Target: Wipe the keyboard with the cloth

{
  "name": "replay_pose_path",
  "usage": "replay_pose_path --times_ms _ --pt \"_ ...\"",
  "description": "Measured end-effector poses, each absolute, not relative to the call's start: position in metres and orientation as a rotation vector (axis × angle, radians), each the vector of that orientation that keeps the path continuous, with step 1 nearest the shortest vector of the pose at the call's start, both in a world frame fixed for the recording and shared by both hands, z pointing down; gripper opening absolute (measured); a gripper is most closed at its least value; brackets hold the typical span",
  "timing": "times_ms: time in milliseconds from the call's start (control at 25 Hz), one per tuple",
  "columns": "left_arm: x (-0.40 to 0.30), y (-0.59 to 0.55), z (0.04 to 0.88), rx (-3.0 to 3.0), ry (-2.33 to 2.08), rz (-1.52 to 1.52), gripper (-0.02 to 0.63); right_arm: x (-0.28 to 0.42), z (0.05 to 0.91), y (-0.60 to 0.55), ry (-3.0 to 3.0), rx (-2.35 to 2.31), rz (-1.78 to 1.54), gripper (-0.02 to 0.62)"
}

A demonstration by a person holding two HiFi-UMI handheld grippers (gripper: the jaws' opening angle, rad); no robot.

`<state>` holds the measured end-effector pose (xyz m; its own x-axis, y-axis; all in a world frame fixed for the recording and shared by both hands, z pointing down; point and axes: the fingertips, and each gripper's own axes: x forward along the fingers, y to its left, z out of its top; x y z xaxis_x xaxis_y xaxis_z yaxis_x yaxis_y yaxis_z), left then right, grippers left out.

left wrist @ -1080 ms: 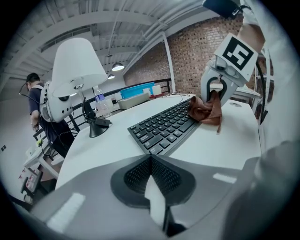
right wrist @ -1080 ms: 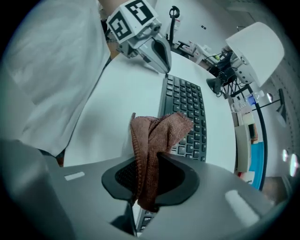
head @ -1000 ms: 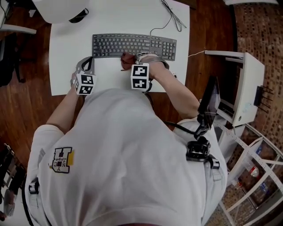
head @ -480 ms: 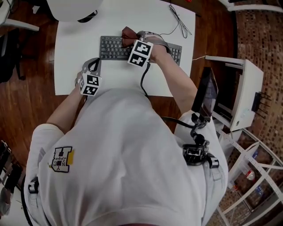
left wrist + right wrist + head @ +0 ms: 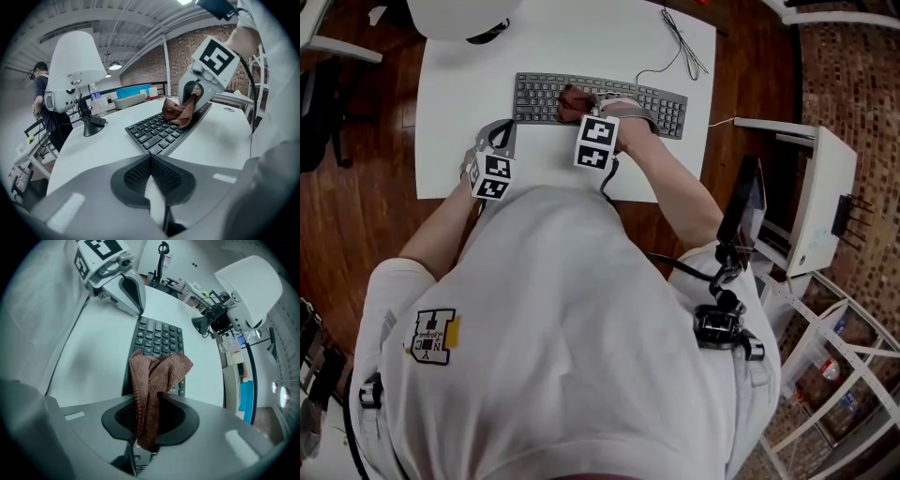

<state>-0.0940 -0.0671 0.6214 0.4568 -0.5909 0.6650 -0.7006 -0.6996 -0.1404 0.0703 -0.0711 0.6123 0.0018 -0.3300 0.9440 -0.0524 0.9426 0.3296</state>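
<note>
A dark keyboard [image 5: 647, 103] lies across the white table [image 5: 450, 94]. My right gripper [image 5: 581, 111] is shut on a brown cloth [image 5: 571, 101], pointing steeply down and holding it on the keys left of the keyboard's middle. In the right gripper view the cloth [image 5: 157, 376] hangs bunched from between the jaws over the keyboard [image 5: 157, 336]. My left gripper [image 5: 501, 129] rests by the keyboard's left end, jaws shut and empty; its own view shows the keyboard [image 5: 150, 131], the cloth [image 5: 180, 110] and the right gripper [image 5: 192, 93] beyond.
A white lamp [image 5: 459, 19] stands at the table's far left corner. The keyboard cable [image 5: 680, 47] runs off the far edge. A white cabinet [image 5: 820, 187] stands to the right on the wooden floor. A person [image 5: 42, 93] stands far behind the lamp.
The right gripper carried the cloth from the keyboard's near edge over to its far edge, then back onto the keys. The left gripper has stayed put.
</note>
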Motion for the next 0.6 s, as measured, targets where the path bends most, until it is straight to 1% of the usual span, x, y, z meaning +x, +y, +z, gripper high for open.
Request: replay_pose_path --times_ms 400,480,600 --pt "-0.092 -0.066 0.62 2.568 -1.125 1.073 0.0 0.054 0.624 -0.002 -1.584 0.142 -0.175 0.084" --pt "-0.091 -0.066 0.621 2.569 -1.114 1.07 0.0 0.051 0.62 -0.011 -1.605 0.156 -0.152 0.084" --pt "-0.093 -0.069 0.629 2.571 -1.096 1.061 0.0 0.042 0.608 -0.059 -1.646 0.265 -0.138 0.084"
